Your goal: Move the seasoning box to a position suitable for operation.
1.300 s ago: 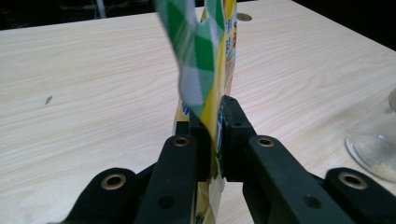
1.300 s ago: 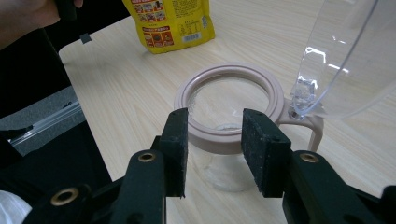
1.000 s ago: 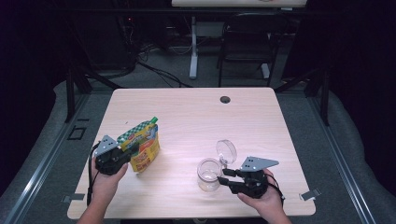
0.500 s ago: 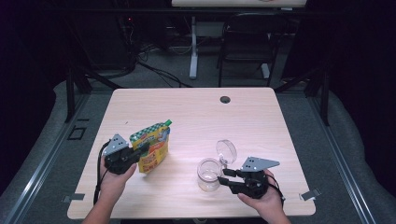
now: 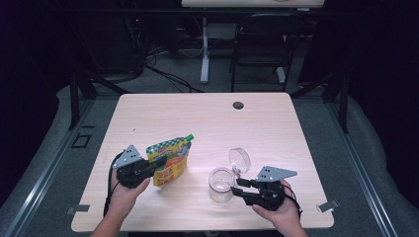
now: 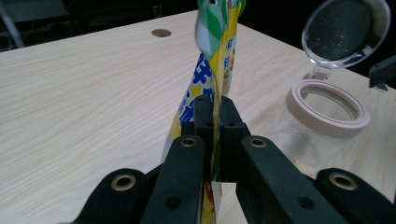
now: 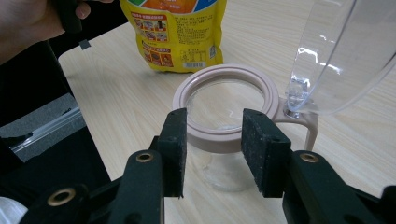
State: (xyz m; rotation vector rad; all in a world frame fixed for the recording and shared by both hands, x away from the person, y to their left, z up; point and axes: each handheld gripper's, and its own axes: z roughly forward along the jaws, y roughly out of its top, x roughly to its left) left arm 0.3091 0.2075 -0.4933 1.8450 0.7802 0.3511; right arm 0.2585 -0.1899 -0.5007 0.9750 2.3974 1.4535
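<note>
A yellow and green snack pouch with a green corner spout hangs upright over the table's front left, pinched at its lower edge by my left gripper, which is shut on it. In the left gripper view the pouch rises from between the closed jaws of the left gripper. A clear jar with a beige rim and a flipped-up clear lid stands at the front right. My right gripper sits open just right of it. Its pads stand close before the jar's rim.
The wooden table has a cable hole near its far edge. A dark chair and desk legs stand beyond the table. Metal clips sit at the front corners.
My left gripper has carried the pouch to the right, closer to the jar, and it now stands more upright. The right gripper and jar have stayed put.
</note>
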